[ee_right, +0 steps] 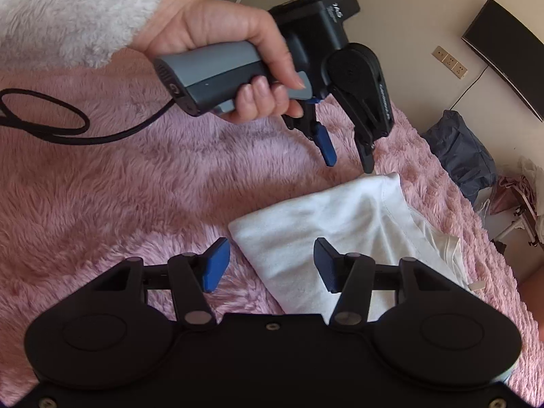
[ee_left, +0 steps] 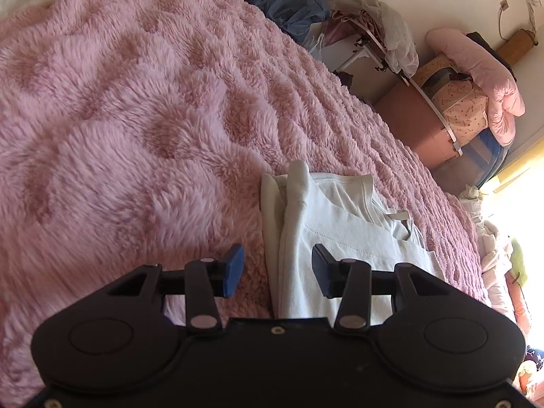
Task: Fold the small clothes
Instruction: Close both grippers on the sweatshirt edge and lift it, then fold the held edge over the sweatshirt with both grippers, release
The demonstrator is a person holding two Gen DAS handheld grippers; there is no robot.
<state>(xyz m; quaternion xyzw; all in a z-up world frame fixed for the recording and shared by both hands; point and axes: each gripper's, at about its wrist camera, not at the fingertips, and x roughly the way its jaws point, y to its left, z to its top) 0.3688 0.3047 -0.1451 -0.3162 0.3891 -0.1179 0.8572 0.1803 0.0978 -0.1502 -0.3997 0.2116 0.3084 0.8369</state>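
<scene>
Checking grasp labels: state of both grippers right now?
Left gripper: jaws open, holding nothing, above the white garment.
Right gripper: jaws open, holding nothing.

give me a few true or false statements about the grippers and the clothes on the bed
1. The folded white cotton garment lies on the fluffy pink blanket. True.
2. The left gripper pinches the garment. False: its fingers are apart, above the cloth.
3. The right gripper is open and holds nothing. True.
4. A fluffy white sleeve covers the arm holding the left gripper. True.
5. The garment is bright red. False: it is white.
</scene>
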